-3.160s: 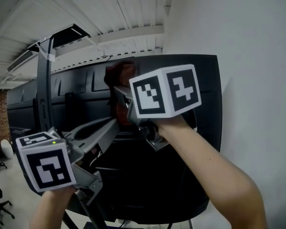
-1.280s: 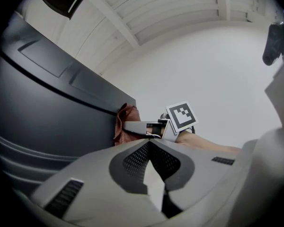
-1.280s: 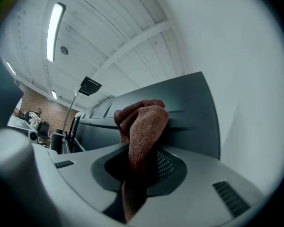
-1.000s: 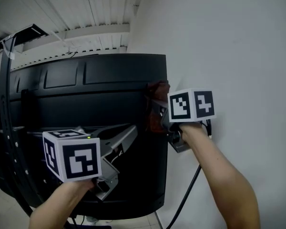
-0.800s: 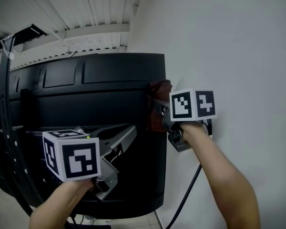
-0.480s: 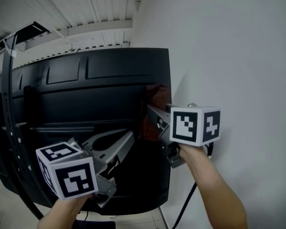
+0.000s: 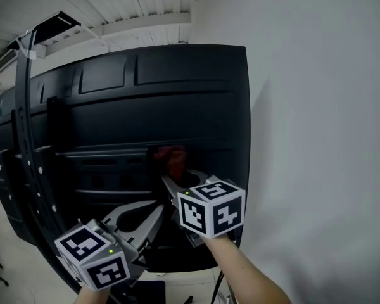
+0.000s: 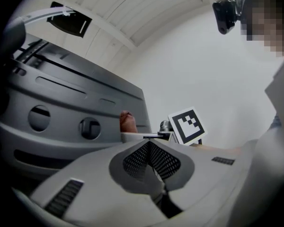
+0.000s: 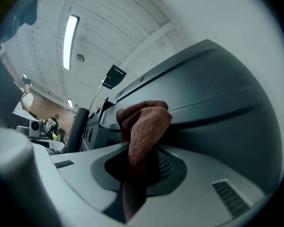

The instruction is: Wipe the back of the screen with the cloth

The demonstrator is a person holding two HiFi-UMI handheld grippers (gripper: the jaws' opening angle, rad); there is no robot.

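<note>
The black back of the screen [image 7: 177,100] fills the middle of the head view. A reddish-brown cloth [image 7: 171,159] is pressed against its lower middle, under a horizontal ridge. My right gripper [image 7: 175,180] is shut on the cloth and points up at the panel. In the right gripper view the cloth [image 9: 144,126] bunches between the jaws against the screen back [image 9: 208,79]. My left gripper [image 7: 156,211] hovers low and left of the right one, shut with nothing in it. The left gripper view shows its closed gripper [image 8: 149,144] and the cloth [image 8: 127,122] beyond.
A white wall [image 7: 323,119] stands close on the right of the screen's edge. A black curved stand bar [image 7: 26,125] rises at the left. The ribbed white ceiling [image 7: 114,5] is above. A dark cable [image 7: 215,293] hangs below the screen.
My right gripper has carried the cloth from the screen's right edge down and left to the lower middle of the back. The left gripper has sunk lower in the view.
</note>
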